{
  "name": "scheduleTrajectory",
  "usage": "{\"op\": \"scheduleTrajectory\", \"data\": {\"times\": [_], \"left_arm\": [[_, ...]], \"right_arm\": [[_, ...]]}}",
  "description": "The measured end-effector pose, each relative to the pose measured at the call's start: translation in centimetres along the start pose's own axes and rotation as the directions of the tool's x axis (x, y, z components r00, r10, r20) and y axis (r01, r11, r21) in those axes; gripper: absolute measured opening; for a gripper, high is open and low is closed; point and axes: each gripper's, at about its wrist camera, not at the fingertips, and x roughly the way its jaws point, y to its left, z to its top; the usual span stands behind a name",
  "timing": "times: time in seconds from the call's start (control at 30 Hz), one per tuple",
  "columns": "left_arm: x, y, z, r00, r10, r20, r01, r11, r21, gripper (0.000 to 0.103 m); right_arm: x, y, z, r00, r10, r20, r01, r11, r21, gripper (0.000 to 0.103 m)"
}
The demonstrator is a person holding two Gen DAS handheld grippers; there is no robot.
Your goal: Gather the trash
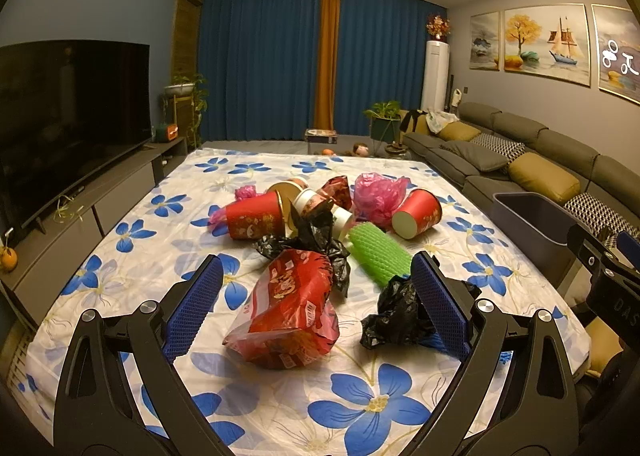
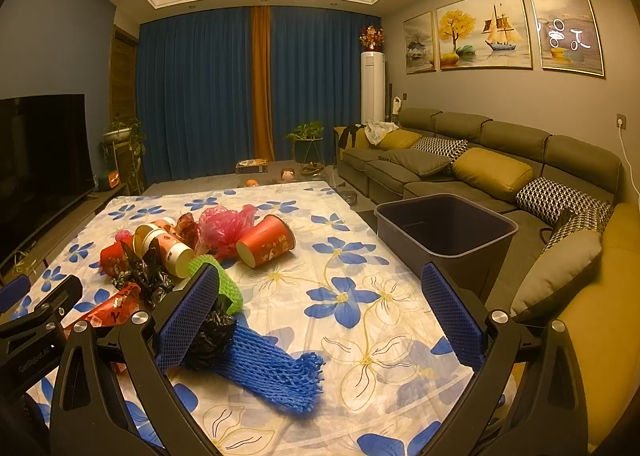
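Observation:
Trash lies on a table with a blue-flowered cloth (image 1: 360,408). My left gripper (image 1: 316,298) is open, its jaws either side of a red snack bag (image 1: 288,316). A crumpled black bag (image 1: 394,312) lies by its right finger. Beyond are a green foam net (image 1: 378,254), red paper cups (image 1: 254,217) (image 1: 418,213), a pink plastic bag (image 1: 378,191) and another black bag (image 1: 312,236). My right gripper (image 2: 320,312) is open and empty above the cloth (image 2: 360,320). A blue foam net (image 2: 272,368) and the black bag (image 2: 210,336) lie by its left finger. The grey bin (image 2: 444,232) stands right of the table.
A grey sofa with yellow and patterned cushions (image 2: 492,171) runs along the right wall behind the bin. A television (image 1: 68,115) on a low cabinet stands left of the table. Blue curtains, plants and a white air conditioner (image 2: 372,87) are at the far end.

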Motion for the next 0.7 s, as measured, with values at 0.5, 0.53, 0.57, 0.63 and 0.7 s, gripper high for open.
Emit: {"op": "scheduleTrajectory", "data": {"times": [0.5, 0.53, 0.57, 0.63, 0.7], "left_arm": [[-0.01, 0.03, 0.01, 1.0, -0.002, 0.0, 0.002, 1.0, -0.002, 0.093], [-0.01, 0.02, 0.0, 1.0, -0.002, 0.001, 0.002, 1.0, -0.002, 0.093], [0.0, 0.0, 0.0, 1.0, -0.002, 0.001, 0.002, 1.0, -0.002, 0.093], [-0.02, 0.0, 0.03, 1.0, -0.001, 0.0, 0.001, 1.0, -0.002, 0.093], [0.04, -0.02, -0.12, 1.0, -0.003, 0.0, 0.003, 1.0, -0.001, 0.093]], "right_arm": [[0.28, 0.21, -0.37, 1.0, -0.003, -0.002, 0.003, 1.0, 0.003, 0.098], [0.31, 0.24, -0.4, 1.0, -0.002, -0.002, 0.002, 1.0, 0.004, 0.098], [0.22, -0.05, -0.12, 1.0, -0.002, -0.002, 0.002, 1.0, 0.005, 0.098], [0.32, -0.02, -0.17, 1.0, -0.002, -0.003, 0.002, 1.0, 0.006, 0.098], [0.3, -0.04, -0.18, 1.0, 0.0, -0.002, 0.0, 1.0, 0.006, 0.098]]}}
